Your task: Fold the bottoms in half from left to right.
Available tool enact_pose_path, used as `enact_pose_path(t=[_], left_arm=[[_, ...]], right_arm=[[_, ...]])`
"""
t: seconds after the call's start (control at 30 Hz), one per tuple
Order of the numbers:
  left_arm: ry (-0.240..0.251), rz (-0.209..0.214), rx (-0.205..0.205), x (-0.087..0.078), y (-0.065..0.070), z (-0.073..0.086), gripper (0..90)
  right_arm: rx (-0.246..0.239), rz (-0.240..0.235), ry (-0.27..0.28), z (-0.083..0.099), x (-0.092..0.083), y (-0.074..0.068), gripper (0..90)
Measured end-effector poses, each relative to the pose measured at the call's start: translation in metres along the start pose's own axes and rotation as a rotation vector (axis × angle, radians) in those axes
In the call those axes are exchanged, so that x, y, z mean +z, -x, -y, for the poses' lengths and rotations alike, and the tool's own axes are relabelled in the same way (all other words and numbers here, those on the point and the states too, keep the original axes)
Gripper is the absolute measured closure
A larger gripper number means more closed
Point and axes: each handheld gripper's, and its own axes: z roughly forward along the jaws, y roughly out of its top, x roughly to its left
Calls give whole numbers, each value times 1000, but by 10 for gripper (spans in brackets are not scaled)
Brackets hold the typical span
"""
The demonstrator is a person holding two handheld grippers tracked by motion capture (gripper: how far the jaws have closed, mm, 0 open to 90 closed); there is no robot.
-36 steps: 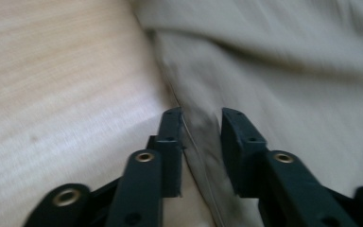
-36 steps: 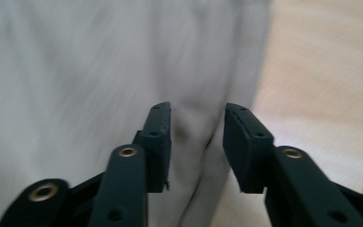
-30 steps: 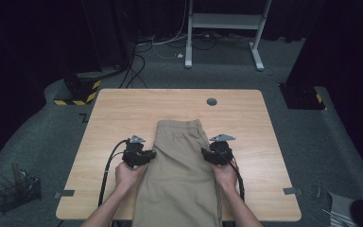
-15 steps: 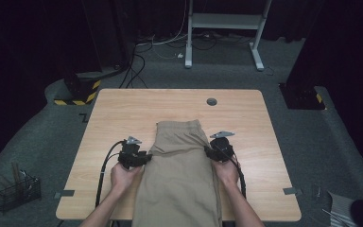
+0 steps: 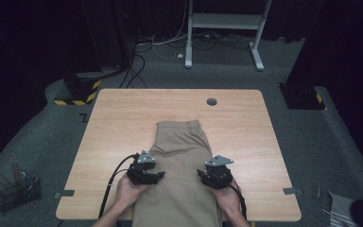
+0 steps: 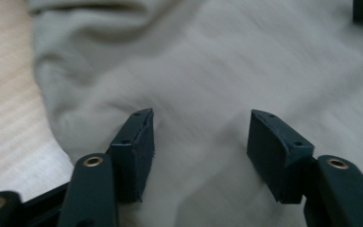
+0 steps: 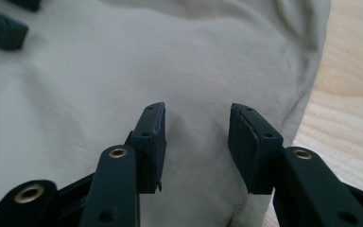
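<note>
Khaki trousers (image 5: pixel 182 161) under spread fingers (image 6: pixel 137 142), ungripped.

No text, label, brand, number or sign can be read anywhere, whether on the cloth, the counter or the gear on the floor.
</note>
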Motion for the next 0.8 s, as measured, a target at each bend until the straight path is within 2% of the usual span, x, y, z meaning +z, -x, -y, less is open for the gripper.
enact_pose_path(t=[0.03, 0.13, 0.2, 0.23, 0.47, 0.63, 0.73, 0.8], left_arm=[[2, -15, 6, 1, -2, -1, 428], [14, -51, 16, 6, -5, -4, 443], [2, -85, 60, 9, -6, -8, 454], [-1, -95, 61, 13, -7, -12, 449], [17, -114, 41, 27, -24, -27, 445], [-6, -141, 16, 35, -34, -41, 444], [-20, -151, 15, 33, -34, -44, 440], [-17, -134, 9, 26, -30, -41, 420]], right_arm=[[13, -2, -9, 1, 2, 2, 572], [6, 7, -4, 1, 8, 6, 583], [-13, 22, 0, -1, 11, 8, 584], [-17, 31, 2, -2, 13, 8, 583], [5, 56, 6, -19, 29, 25, 580], [16, 60, -15, -33, 40, 34, 571], [31, 60, -43, -40, 42, 37, 529], [41, 67, -42, -41, 39, 36, 492]])
